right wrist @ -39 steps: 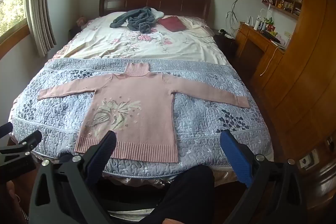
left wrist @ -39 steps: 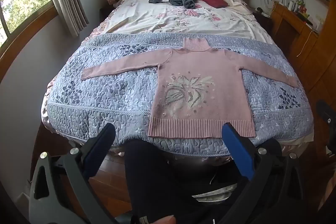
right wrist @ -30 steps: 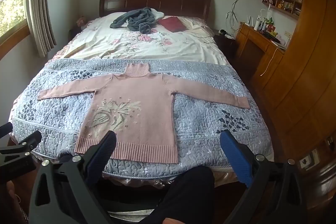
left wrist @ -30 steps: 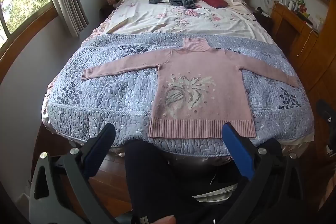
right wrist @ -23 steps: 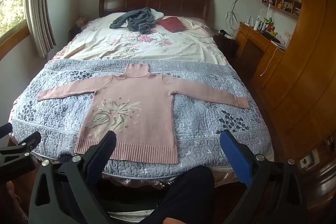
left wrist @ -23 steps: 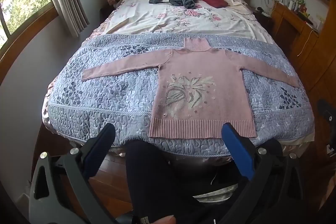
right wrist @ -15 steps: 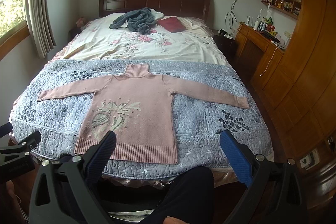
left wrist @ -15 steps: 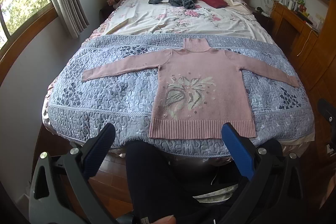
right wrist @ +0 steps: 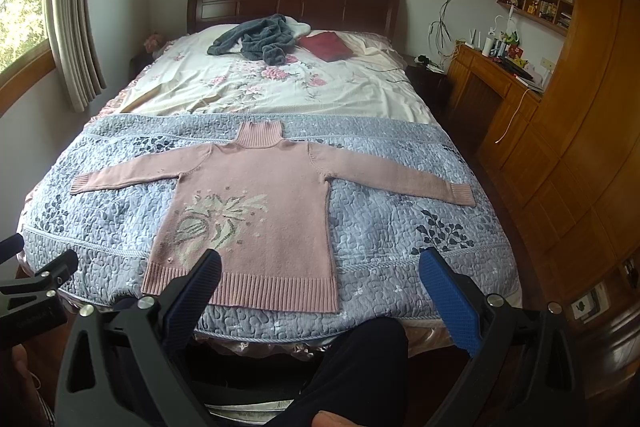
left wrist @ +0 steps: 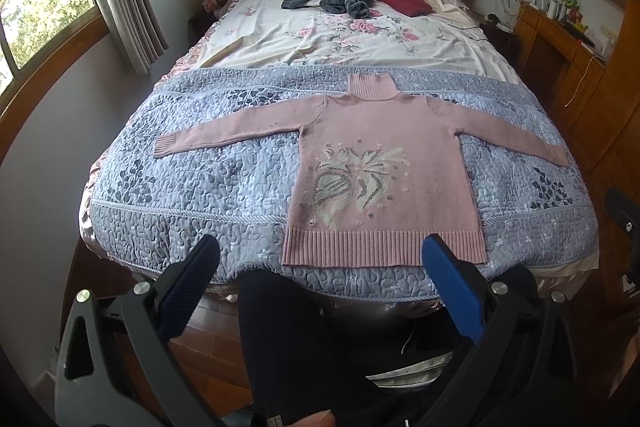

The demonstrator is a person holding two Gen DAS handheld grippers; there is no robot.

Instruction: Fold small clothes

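Where quilt spreads, one sweater [left wrist: 383,174].

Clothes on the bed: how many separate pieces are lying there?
3. A pink sweater spread flat on the blue quilt, a crumpled grey garment by the headboard, and a folded dark red piece beside it. More may be hidden.

Left gripper [left wrist: 318,251] held low at the foot of the bed [left wrist: 240,183], jaws spread wide, nothing between them, blue-padded fingers [left wrist: 450,285] pointing toward the headboard. Right gripper [right wrist: 318,261] held level beside it, also at the foot of the bed, jaws equally wide and empty, blue pads [right wrist: 450,299] facing inward. Both short of the bed's near edge, touching nothing. Dark-trousered legs [left wrist: 288,343] below, just before the bed.
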